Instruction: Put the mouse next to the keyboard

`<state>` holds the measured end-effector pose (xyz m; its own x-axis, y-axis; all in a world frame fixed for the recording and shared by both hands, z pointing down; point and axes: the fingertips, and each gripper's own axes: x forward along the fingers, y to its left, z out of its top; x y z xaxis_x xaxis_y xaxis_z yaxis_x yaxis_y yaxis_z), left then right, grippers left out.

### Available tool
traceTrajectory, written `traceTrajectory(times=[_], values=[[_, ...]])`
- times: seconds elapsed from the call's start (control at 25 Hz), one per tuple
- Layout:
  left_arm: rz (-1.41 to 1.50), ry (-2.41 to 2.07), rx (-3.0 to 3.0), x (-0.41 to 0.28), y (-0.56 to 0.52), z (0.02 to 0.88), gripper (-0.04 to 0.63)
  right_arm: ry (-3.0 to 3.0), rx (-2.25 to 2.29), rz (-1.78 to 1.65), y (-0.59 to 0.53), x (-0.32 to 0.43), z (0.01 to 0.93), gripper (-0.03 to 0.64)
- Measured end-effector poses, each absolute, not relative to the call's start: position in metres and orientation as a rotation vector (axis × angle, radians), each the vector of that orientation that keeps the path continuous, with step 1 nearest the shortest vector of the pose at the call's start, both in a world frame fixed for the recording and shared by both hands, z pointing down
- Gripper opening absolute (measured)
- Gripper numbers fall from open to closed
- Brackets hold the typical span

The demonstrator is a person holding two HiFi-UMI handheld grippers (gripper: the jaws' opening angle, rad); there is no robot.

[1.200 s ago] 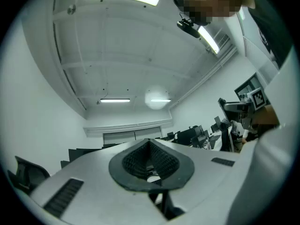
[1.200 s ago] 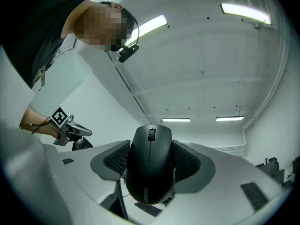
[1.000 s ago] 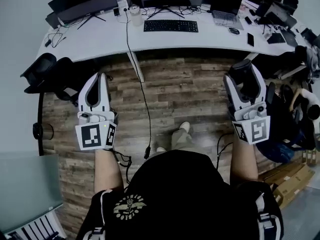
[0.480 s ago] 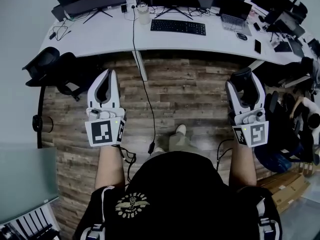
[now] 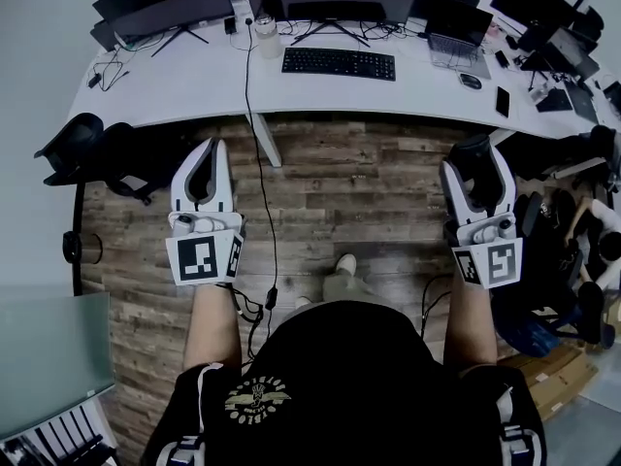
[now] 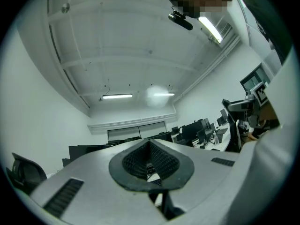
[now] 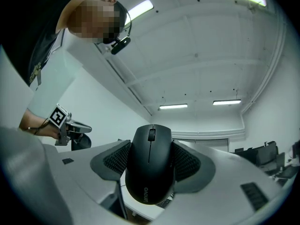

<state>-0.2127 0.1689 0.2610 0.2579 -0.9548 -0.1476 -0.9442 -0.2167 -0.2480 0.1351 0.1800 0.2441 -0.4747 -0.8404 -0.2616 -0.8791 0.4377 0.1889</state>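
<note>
Still, little has changed. The right gripper (image 5: 474,168) grips the black mouse (image 7: 149,163) as before, with its jaws wide and the pads pressed against the mouse's two sides. It holds the mouse above the wooden floor (image 5: 340,183), well apart from the keyboard (image 5: 339,63) on the white desk (image 5: 184,90). The left gripper (image 5: 206,158) has its jaws together and nothing between them. Compared with one second ago, the left gripper has come a little inward, and the keyboard now sits slightly lower in the head view.
</note>
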Motion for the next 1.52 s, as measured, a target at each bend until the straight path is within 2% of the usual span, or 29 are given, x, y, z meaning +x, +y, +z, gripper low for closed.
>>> traceTrajectory(times=[0.6, 1.52], values=[[-0.07, 1.768, -2.245, -0.149, 0.086, 0.253, 0.001, 2.56, -1.482, 0.378, 0.09, 0.193, 0.252, 0.285], [-0.079, 1.722, -2.27, -0.168, -0.042, 0.263, 0.0, 2.538, -1.551, 0.374, -0.025, 0.18, 0.26, 0.285]])
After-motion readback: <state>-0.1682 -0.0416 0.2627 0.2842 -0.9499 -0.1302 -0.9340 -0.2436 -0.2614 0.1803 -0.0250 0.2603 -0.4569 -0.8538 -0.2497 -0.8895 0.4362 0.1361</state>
